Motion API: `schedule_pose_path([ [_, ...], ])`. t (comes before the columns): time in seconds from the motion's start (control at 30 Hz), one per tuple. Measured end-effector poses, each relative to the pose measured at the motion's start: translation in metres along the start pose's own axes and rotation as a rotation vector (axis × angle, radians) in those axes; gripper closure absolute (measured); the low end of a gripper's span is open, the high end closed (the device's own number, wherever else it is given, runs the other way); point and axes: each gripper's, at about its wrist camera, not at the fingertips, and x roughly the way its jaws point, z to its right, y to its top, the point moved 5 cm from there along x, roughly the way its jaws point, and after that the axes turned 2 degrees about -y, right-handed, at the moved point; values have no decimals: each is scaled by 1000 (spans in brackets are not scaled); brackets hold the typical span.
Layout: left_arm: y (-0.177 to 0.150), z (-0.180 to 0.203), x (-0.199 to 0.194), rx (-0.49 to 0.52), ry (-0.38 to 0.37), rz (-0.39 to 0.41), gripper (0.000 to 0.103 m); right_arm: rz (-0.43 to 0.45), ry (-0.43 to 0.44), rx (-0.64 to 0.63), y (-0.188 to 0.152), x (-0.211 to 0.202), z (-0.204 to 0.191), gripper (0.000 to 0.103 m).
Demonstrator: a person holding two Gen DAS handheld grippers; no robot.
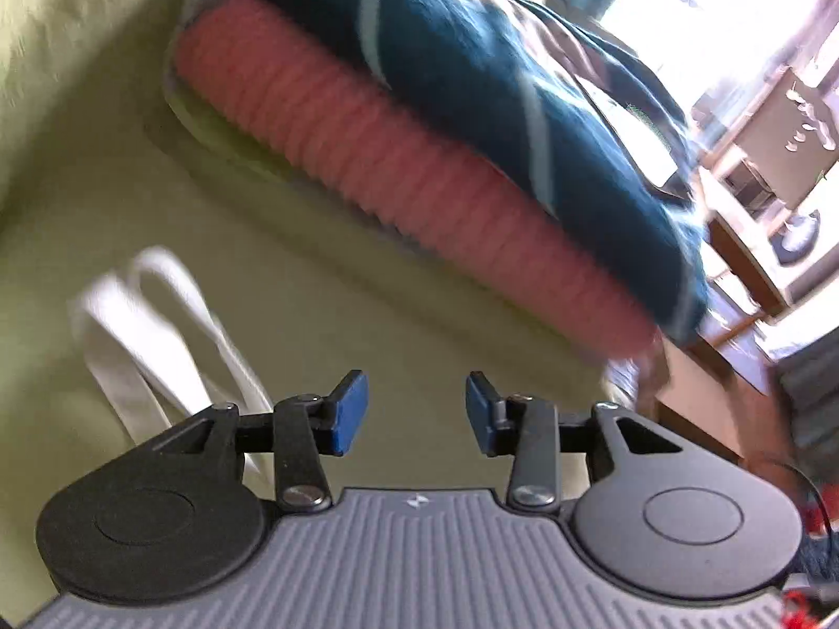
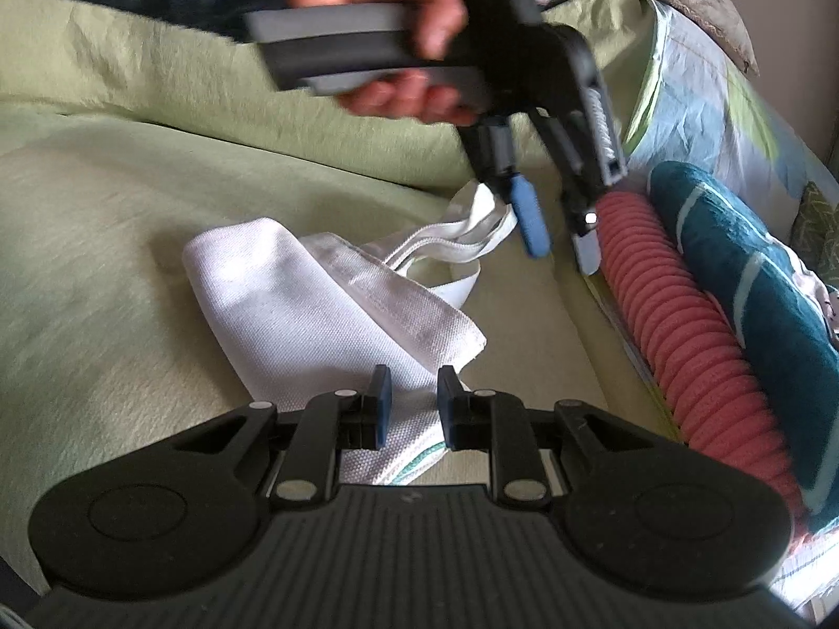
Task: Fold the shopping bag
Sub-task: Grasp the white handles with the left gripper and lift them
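The white canvas shopping bag point(image 2: 325, 304) lies folded into a narrow strip on the green bedsheet point(image 2: 105, 209). Its handles point(image 2: 456, 246) trail away toward the far side. My right gripper point(image 2: 415, 403) hovers over the bag's near end, jaws a narrow gap apart, with fabric showing in the gap. A hand point(image 2: 419, 26) holds my left gripper point(image 2: 558, 241), which stands open just right of the handle ends with nothing between its pads. In the left wrist view the left gripper point(image 1: 414, 414) is open over bare sheet, and the blurred handles point(image 1: 157, 325) lie to its left.
A rolled pink ribbed towel point(image 2: 681, 325) and a teal blanket with pale stripes point(image 2: 760, 272) lie along the right side of the bed; the pink towel point(image 1: 419, 188) and the teal blanket point(image 1: 498, 78) also fill the far side of the left wrist view. Bunched green bedding point(image 2: 210, 78) rises behind the bag.
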Motion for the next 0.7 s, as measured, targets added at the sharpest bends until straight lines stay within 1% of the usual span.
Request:
schedule_pose_path([
  [0.07,1,1,-4,30,23,2,56,1,10,3,0,0,1,84],
  [0.13,-3,0,-22,44,-7,34,52,9,14,7,-1,0,2,84],
  [0.17,-8,-1,-34,47,-20,58,52,13,15,8,-2,0,2,84],
  [0.2,-14,-5,-44,44,-18,70,52,15,16,9,-2,1,3,84],
  [0.3,-33,-24,-68,31,36,74,55,21,24,12,0,4,2,84],
  [0.37,-40,-40,-75,38,129,52,58,22,29,20,0,5,1,84],
  [0.4,-42,-46,-74,50,183,34,70,21,28,13,0,5,0,84],
  [0.43,-43,-50,-72,75,236,16,88,20,26,8,0,5,0,84],
  [0.47,-43,-53,-71,96,271,3,89,19,26,12,0,5,0,84],
  [0.5,-41,-55,-68,105,275,-8,88,18,28,22,0,4,1,84],
  [0.53,-38,-56,-63,111,272,-20,85,18,28,21,0,5,1,84],
  [0.63,-28,-62,-38,151,324,-67,85,17,28,10,0,4,1,84],
  [0.7,-22,-71,-21,156,344,-83,83,17,30,9,0,5,1,84],
])
